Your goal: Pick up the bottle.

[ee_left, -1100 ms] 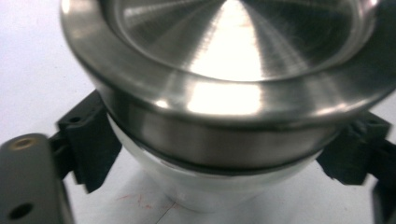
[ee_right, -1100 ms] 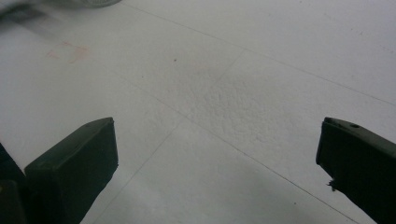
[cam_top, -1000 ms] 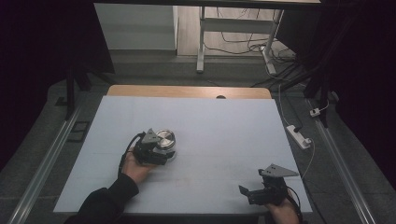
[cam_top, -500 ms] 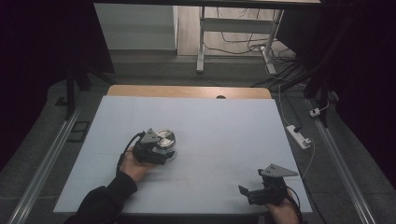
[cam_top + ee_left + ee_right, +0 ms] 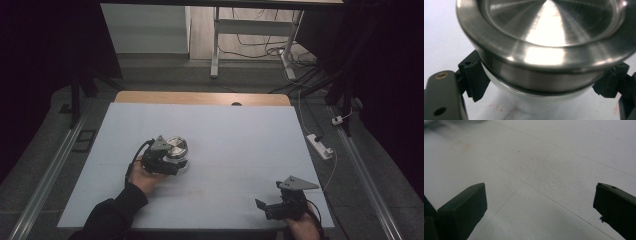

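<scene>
your left gripper (image 5: 172,161) has its jaws pinching the steel bowl (image 5: 544,47) from both sides, left of centre on the white table (image 5: 235,140). your right gripper (image 5: 540,212) rests near the front right corner, jaws spread over bare table. no readable writing shows, just faint red marks (image 5: 459,146).

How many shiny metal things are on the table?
1. A round steel container sits left of the middle of the white table, clamped between the jaws of the left gripper. The right gripper waits open near the front right corner, holding nothing.
</scene>
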A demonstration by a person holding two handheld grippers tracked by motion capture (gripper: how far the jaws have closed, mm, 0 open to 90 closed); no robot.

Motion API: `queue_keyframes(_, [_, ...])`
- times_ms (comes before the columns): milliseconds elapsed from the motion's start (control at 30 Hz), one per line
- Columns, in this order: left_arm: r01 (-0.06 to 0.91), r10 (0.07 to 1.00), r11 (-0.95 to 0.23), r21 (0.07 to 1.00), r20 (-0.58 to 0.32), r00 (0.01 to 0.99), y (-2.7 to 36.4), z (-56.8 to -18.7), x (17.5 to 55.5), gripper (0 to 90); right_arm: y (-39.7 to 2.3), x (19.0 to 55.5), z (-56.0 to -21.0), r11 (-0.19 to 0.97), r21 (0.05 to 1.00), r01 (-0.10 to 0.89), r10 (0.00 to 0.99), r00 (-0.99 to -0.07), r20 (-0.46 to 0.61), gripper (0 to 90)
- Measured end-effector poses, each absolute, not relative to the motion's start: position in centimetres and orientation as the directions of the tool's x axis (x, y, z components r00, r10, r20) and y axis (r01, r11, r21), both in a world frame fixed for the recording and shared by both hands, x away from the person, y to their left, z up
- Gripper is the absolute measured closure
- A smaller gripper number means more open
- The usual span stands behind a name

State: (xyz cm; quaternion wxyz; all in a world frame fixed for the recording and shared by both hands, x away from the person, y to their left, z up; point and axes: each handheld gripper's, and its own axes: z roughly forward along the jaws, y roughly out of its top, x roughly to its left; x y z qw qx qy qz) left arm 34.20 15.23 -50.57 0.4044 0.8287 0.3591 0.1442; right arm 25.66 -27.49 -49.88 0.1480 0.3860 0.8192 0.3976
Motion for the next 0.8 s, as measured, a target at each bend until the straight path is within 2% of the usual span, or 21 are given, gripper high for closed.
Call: queue_keyframes(800, [0.396,0.599,-0.488,0.778,-0.031,0.800,12.2,-47.8,31.6,15.6,-27.5,25.6,-49.9,0.389,0.765,0.513,0.751,-0.658,0.059,0.0])
